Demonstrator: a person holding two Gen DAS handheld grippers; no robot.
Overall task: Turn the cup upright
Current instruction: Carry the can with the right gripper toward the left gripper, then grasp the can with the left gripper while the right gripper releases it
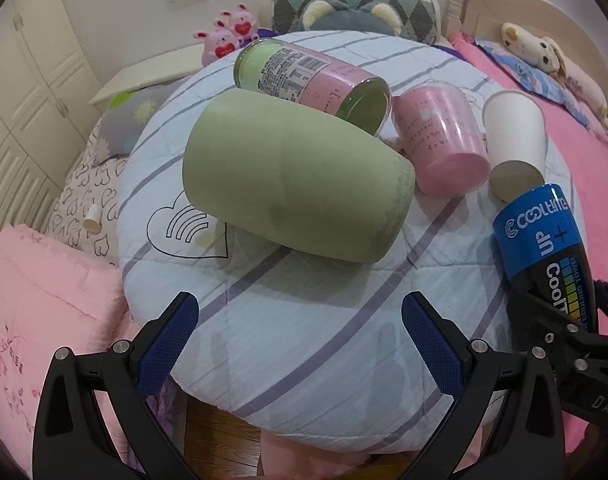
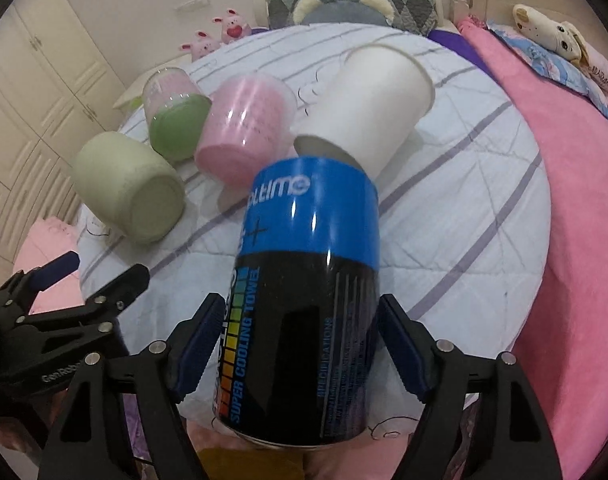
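Several cups lie on their sides on a round quilted cushion (image 1: 304,340). A matte green cup (image 1: 295,184) lies just ahead of my open, empty left gripper (image 1: 299,332). Behind it lie a glass cup with a pink label (image 1: 316,80), a pink plastic cup (image 1: 440,140) and a white paper cup (image 1: 516,140). My right gripper (image 2: 295,344) is shut on a blue and black cylindrical cup (image 2: 304,300), tilted, with its blue end pointing away. The same cup shows at the right of the left wrist view (image 1: 544,240). The white paper cup (image 2: 372,104) lies right behind it.
The cushion sits on a bed with pink bedding (image 2: 584,200). Pillows and plush toys (image 1: 536,52) line the far side. White wardrobe doors (image 1: 23,100) stand at the left. My left gripper (image 2: 83,288) shows at the lower left of the right wrist view.
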